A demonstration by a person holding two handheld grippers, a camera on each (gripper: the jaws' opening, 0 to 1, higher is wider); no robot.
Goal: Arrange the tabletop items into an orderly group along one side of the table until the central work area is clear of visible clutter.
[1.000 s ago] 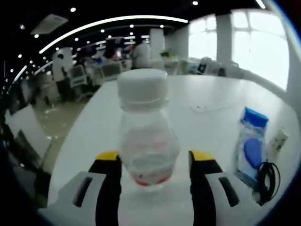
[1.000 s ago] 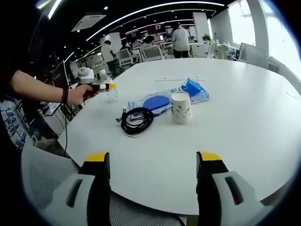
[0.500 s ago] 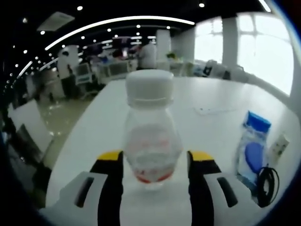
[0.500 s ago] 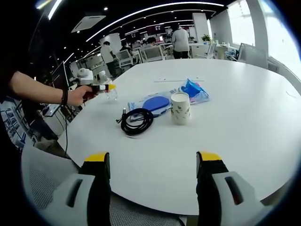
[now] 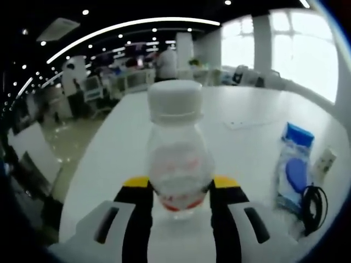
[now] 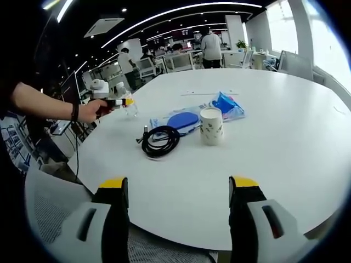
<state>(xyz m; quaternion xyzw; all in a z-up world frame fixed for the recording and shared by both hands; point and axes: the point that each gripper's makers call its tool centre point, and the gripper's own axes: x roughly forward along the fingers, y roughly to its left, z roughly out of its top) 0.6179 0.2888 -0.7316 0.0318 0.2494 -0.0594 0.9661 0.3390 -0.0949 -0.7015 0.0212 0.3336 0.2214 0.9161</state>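
A clear plastic bottle (image 5: 176,159) with a white cap and a red-printed label stands on the white table (image 5: 109,164) near its edge. My left gripper (image 5: 180,189) has its yellow-tipped jaws pressed against the bottle's lower sides, shut on it. In the right gripper view the same gripper (image 6: 118,102) is held by a person's hand at the far left of the table (image 6: 274,142), with the bottle (image 6: 129,107) in it. My right gripper (image 6: 180,189) hovers open over the near table edge with nothing between its jaws.
A coiled black cable (image 6: 159,141), a blue-and-clear packet (image 6: 184,119) and a patterned white cup (image 6: 211,125) sit mid-table. The packet (image 5: 293,170) and cable (image 5: 310,203) lie right of the bottle. A grey chair (image 6: 49,213) stands by the near edge. People and desks fill the background.
The left gripper's jaws have closed inward from either side until they press on the bottle. The right gripper and the other items have not moved.
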